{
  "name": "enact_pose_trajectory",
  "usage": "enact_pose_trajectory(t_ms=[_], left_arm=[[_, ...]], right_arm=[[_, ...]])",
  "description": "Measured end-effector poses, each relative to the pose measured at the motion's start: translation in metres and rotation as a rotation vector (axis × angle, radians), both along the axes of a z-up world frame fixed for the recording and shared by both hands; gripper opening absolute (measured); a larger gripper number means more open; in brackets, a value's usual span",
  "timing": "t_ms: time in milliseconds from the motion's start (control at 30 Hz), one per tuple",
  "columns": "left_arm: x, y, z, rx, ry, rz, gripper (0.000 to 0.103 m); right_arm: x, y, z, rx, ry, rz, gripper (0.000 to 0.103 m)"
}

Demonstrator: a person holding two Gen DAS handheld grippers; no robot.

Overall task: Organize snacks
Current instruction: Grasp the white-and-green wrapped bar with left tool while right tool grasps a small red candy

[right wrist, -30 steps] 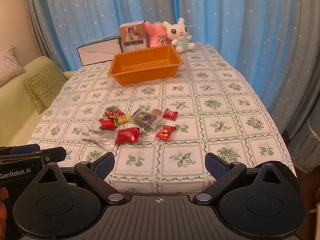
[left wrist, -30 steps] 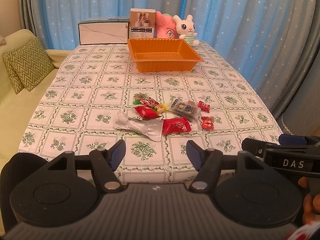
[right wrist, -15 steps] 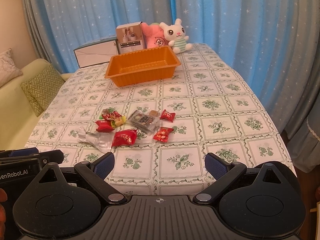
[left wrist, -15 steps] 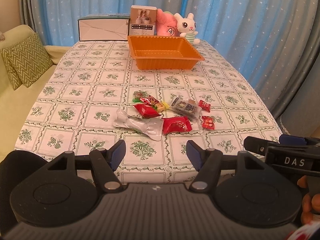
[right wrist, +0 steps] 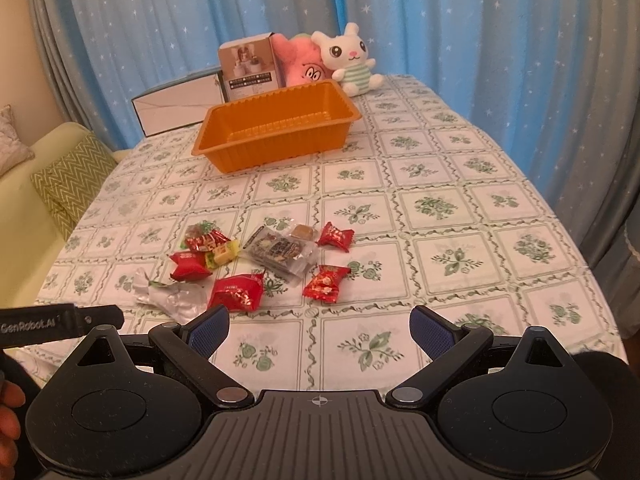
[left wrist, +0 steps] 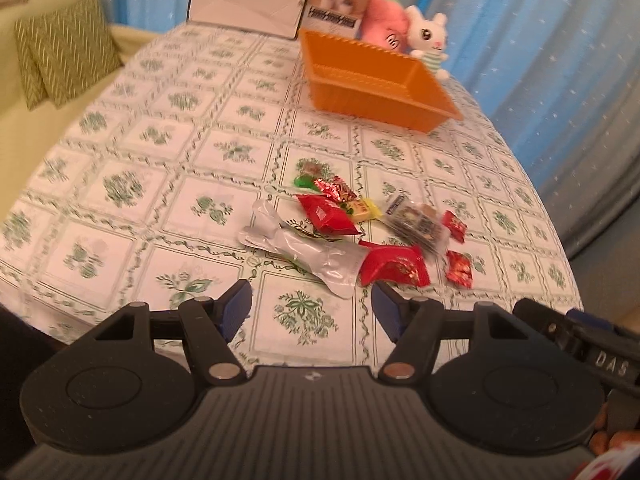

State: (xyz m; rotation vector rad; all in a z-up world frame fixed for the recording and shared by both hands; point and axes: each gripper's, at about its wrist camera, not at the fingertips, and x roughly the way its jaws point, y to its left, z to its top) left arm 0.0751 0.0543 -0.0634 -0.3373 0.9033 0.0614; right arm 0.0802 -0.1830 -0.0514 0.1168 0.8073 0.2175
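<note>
Several wrapped snacks lie in a loose pile on the patterned tablecloth: a silver pouch [left wrist: 308, 252], red packets [left wrist: 394, 267], a clear packet of dark snacks [left wrist: 416, 224] and small red candies [right wrist: 326, 283]. An empty orange tray [right wrist: 276, 126] stands farther back; it also shows in the left wrist view [left wrist: 376, 80]. My left gripper [left wrist: 312, 308] is open and empty, just short of the silver pouch. My right gripper [right wrist: 319, 330] is open wide and empty, near the table's front edge, short of the pile.
A white box [right wrist: 176, 106], a small carton [right wrist: 250, 66], a pink plush [right wrist: 300, 68] and a white bunny plush [right wrist: 348, 60] stand behind the tray. A sofa with green cushions [right wrist: 68, 180] is at the left. Blue curtains hang behind.
Both grippers have moved forward toward the snack pile. The left wrist view has swung and tilted, with the pile now closer. Both grippers stay open.
</note>
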Motion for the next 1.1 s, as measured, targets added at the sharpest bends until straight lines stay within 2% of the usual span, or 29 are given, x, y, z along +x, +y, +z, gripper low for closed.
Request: enact_pose_trajectory(t_ms=[300,467,667,800,867,1000,1100], left_arm=[[0.047,0.017,-0.038,-0.198,0.025,0.131,0.058],[0.066,0.017,-0.058,-0.223,0.09,0.167,0.055],[0.07,0.022,-0.06,-0.262,0.068,0.218,0.052],[0.078,0.023,-0.06,-0.229,0.068,0.194,0.043],[0.081,0.024,-0.061,-0.203,0.077,0.16,0.031],[0.089,0.026,-0.058,-0.143,0.089,0.069,0.03],[0.093,0.031,-0.051,-0.065,0.097,0.012,0.023]], right_arm=[[0.044,0.002,-0.032,0.004,0.034,-0.003,0.096],[0.064,0.003,-0.045,0.004,0.052,-0.005,0.094],[0.077,0.005,-0.055,0.007,0.061,0.001,0.093],[0.08,0.008,-0.059,0.007,0.066,0.005,0.092],[0.081,0.008,-0.06,0.006,0.065,0.006,0.092],[0.08,0.007,-0.059,-0.002,0.056,0.006,0.092],[0.08,0.004,-0.059,-0.002,0.056,0.001,0.091]])
